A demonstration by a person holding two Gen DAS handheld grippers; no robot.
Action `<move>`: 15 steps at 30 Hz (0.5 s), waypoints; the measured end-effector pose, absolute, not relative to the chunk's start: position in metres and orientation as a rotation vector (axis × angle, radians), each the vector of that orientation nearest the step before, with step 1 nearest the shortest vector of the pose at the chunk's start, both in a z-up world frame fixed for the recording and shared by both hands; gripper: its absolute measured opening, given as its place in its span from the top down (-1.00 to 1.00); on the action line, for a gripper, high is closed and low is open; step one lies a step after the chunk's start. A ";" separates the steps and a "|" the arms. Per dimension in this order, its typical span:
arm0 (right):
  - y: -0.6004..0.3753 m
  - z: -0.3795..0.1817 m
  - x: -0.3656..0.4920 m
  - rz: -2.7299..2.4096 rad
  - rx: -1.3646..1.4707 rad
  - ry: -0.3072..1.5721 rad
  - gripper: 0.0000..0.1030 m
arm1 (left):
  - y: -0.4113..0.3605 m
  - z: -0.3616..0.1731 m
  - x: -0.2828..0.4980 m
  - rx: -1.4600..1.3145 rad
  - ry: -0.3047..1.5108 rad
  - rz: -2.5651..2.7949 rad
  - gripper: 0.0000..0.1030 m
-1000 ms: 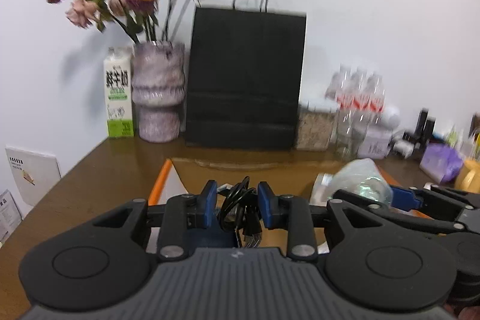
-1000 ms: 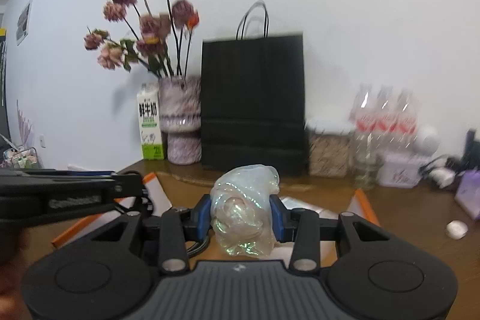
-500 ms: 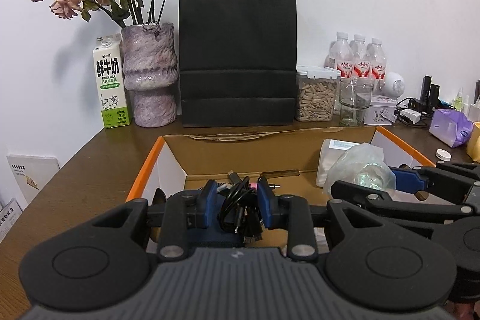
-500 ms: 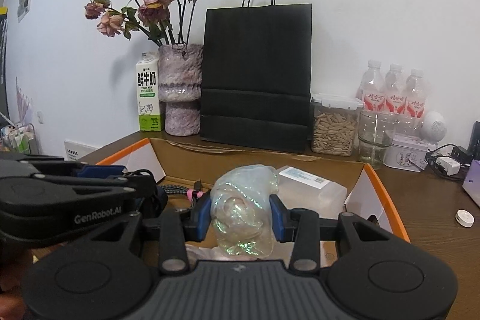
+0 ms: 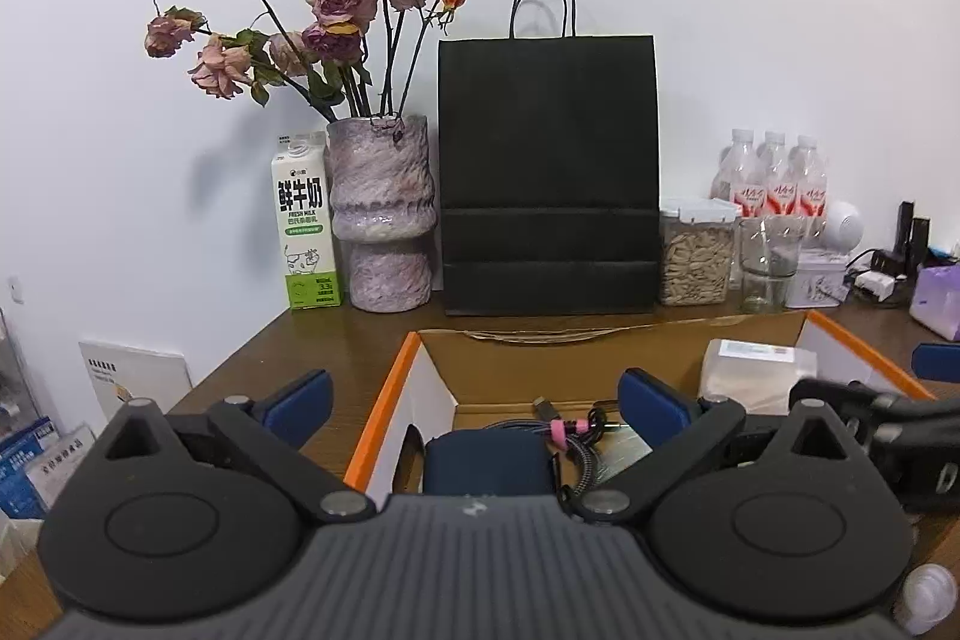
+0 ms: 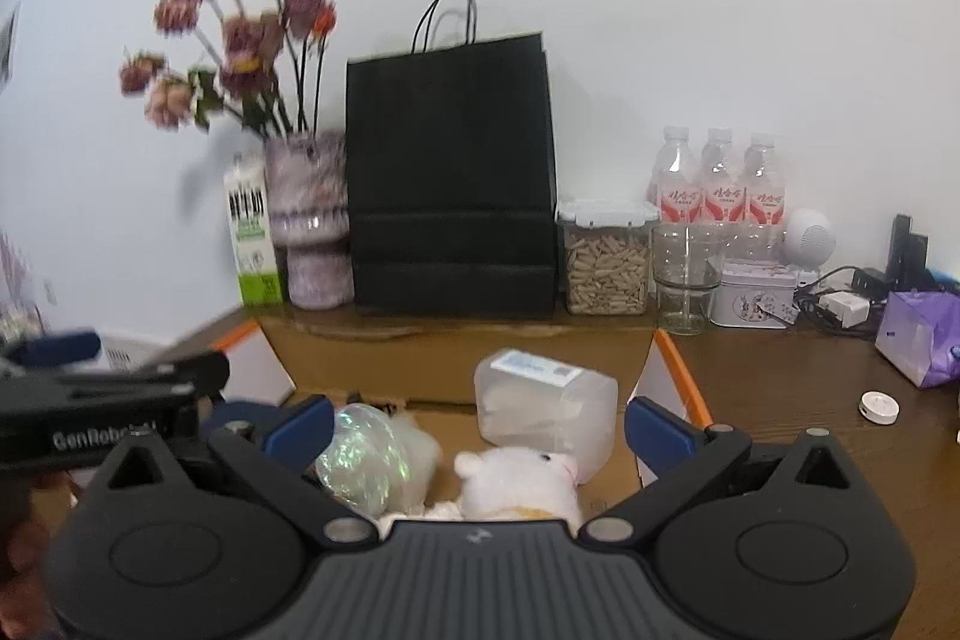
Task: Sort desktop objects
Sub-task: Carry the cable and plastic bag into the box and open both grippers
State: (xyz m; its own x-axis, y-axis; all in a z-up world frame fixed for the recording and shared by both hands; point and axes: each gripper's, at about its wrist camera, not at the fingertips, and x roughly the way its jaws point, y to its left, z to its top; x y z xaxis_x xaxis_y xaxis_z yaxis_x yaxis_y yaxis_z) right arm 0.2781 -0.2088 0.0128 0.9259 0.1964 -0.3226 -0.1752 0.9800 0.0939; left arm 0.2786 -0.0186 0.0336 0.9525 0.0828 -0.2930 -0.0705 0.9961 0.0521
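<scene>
Left gripper (image 5: 474, 400): jaws just opened, spread wide, over cardboard box (image 5: 384, 394).
Cable bundle (image 5: 576, 439): released, in box.
Right gripper (image 6: 477, 427): jaws just opened, spread.
Iridescent bag (image 6: 363, 457): released, in box.

I read this as home or small-office desk against white wall: wooden desktop (image 5: 312, 340), vase of dried roses (image 5: 381, 214), milk carton (image 5: 306, 226), black paper bag (image 5: 547, 172), water bottles (image 6: 717, 184), seed jar (image 6: 607, 262), charger cables (image 6: 840, 304).

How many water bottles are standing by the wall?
3 water bottles: left, middle and right, side by side against the wall behind the glass cup. More could hide behind them.
</scene>
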 end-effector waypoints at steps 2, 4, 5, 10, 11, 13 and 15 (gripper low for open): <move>-0.211 0.015 0.274 0.193 0.064 0.321 -1.00 | -0.020 0.034 0.277 0.049 0.291 0.082 -1.00; -0.210 0.016 0.272 0.197 0.059 0.315 -1.00 | -0.021 0.034 0.276 0.056 0.289 0.082 -1.00; -0.210 0.016 0.272 0.198 0.055 0.316 -1.00 | -0.022 0.034 0.275 0.057 0.289 0.080 -1.00; -0.207 0.016 0.270 0.199 0.043 0.322 -1.00 | -0.023 0.030 0.273 0.064 0.293 0.084 -1.00; -0.207 0.017 0.269 0.198 0.043 0.321 -1.00 | -0.022 0.029 0.273 0.063 0.295 0.083 -1.00; -0.207 0.017 0.267 0.197 0.043 0.318 -1.00 | -0.021 0.028 0.272 0.059 0.297 0.086 -1.00; -0.207 0.017 0.266 0.195 0.041 0.317 -1.00 | -0.019 0.029 0.270 0.054 0.294 0.088 -1.00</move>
State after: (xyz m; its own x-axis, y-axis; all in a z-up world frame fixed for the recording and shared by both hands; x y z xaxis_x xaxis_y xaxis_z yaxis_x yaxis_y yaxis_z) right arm 0.2659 -0.2071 0.0169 0.9315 0.1973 -0.3057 -0.1843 0.9803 0.0710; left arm 0.2695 -0.0189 0.0286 0.9533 0.0941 -0.2871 -0.0782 0.9947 0.0663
